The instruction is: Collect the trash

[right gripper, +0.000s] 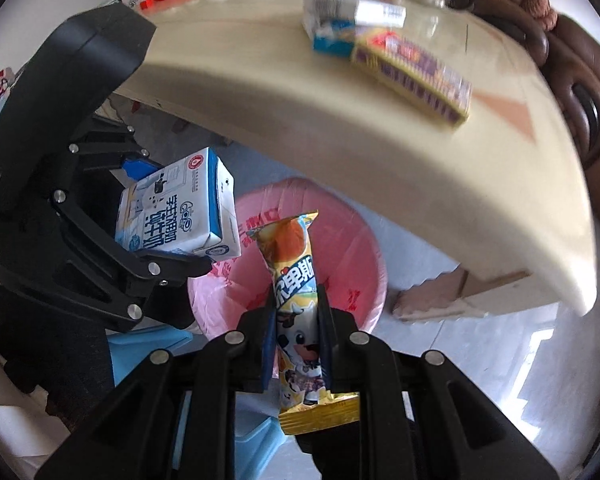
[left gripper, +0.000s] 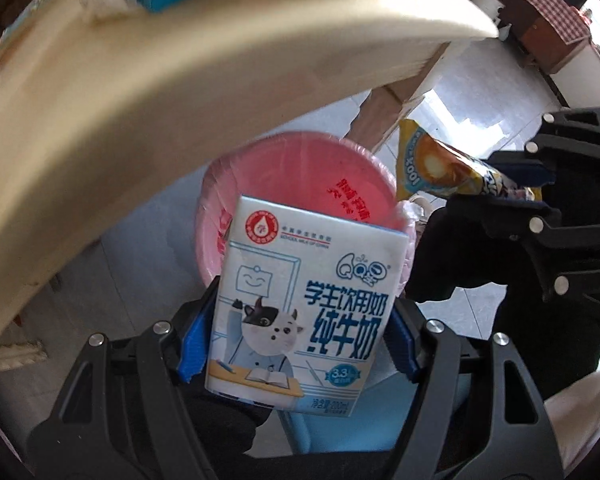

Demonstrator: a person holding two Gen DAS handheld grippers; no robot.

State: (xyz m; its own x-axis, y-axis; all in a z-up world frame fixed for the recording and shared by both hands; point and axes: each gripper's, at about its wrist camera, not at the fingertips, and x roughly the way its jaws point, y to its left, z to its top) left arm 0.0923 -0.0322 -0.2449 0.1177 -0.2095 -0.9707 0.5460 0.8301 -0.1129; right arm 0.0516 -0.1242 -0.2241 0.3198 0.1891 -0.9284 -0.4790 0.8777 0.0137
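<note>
Right wrist view is showing the right gripper [right gripper: 298,344] clenching a yellow snack wrapper [right gripper: 296,320], long axis pointing forward over the pink-lined trash bin [right gripper: 364,264] below. Left gripper [left gripper: 300,340] is clamping a milk carton [left gripper: 304,312] upright, also hanging above the bin; both look equally poised to drop

milk cartons [right gripper: 180,208]: 2 | snack wrappers [right gripper: 298,300]: 1 | bins [right gripper: 356,248]: 1 | purple boxes [right gripper: 416,76]: 1
</note>
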